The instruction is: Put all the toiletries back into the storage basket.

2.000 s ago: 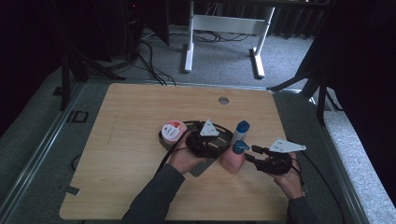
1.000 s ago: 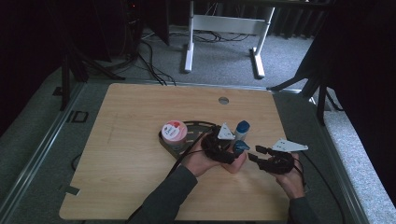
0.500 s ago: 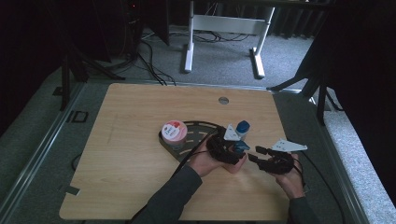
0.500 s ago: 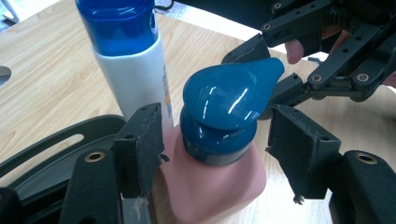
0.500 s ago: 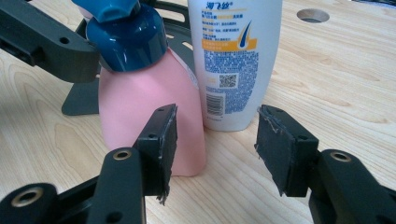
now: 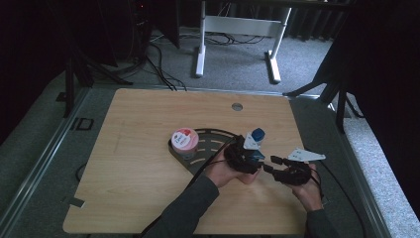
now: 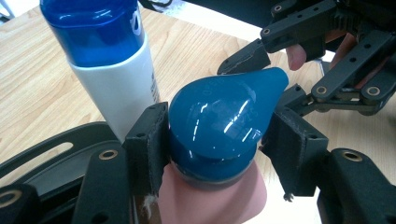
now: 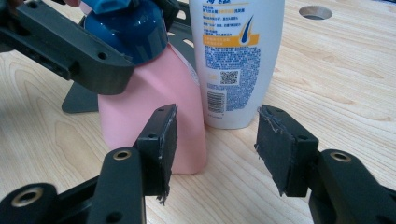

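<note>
A pink bottle (image 8: 140, 102) with a teal cap (image 7: 219, 112) stands on the wooden table, close against a white bottle (image 6: 257, 135) with a blue cap. My left gripper (image 7: 219, 140) comes down on the pink bottle from the left. Its jaws have just been closing, and both pads now touch the teal cap. My right gripper (image 8: 215, 140) sits low on the table just right of the bottles, open, with nothing between its pads. Its left pad (image 8: 161, 144) is in front of the pink bottle's lower corner. In the high view the two grippers (image 6: 242, 157) (image 6: 272, 163) are almost touching.
A jar with a pink-red lid (image 6: 184, 141) stands on a dark flat tray (image 6: 208, 139) left of the bottles. A round hole (image 6: 237, 106) is in the table's far side. White desk legs (image 6: 200, 44) and cables lie on the floor behind.
My left gripper has moved right, from beside the jar to the pink bottle's cap, and its jaws have narrowed around the cap. The right gripper has stayed in place.
</note>
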